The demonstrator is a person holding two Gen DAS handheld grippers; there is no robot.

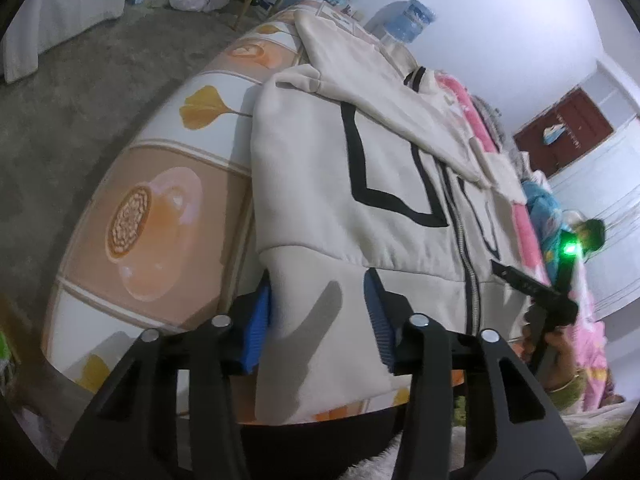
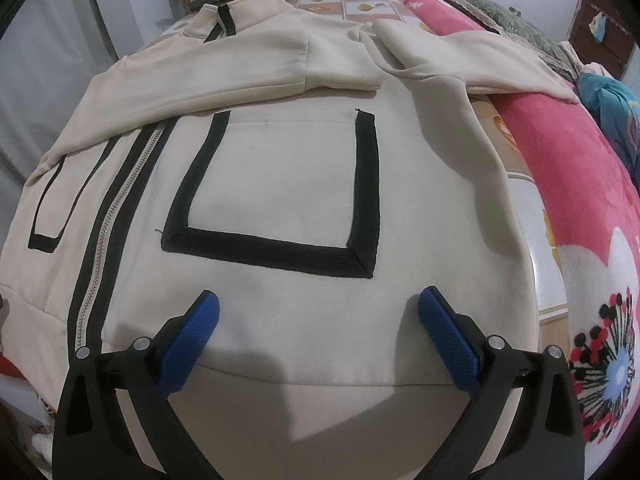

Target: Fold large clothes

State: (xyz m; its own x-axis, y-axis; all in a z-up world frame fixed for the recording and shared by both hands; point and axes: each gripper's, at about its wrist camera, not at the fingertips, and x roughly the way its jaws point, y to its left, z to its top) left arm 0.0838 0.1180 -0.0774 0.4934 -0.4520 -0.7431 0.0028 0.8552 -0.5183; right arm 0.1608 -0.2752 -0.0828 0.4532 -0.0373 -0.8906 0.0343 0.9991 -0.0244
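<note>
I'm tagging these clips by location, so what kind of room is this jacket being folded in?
Most likely a bedroom at home. The cream jacket lies on a bed with a printed sheet, a pink floral blanket is bunched alongside, and a large water bottle stands by the wall.

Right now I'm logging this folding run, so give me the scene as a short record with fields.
garment: cream zip jacket with black trim, lying front up
sleeves: both folded across the chest
surface: bed with a coffee-cup print sheet
beside it: pink floral blanket
left gripper: hem band between its pads, grip not clear
right gripper: open, wide over the hem
fold stage: bottom hem not yet lifted
</note>
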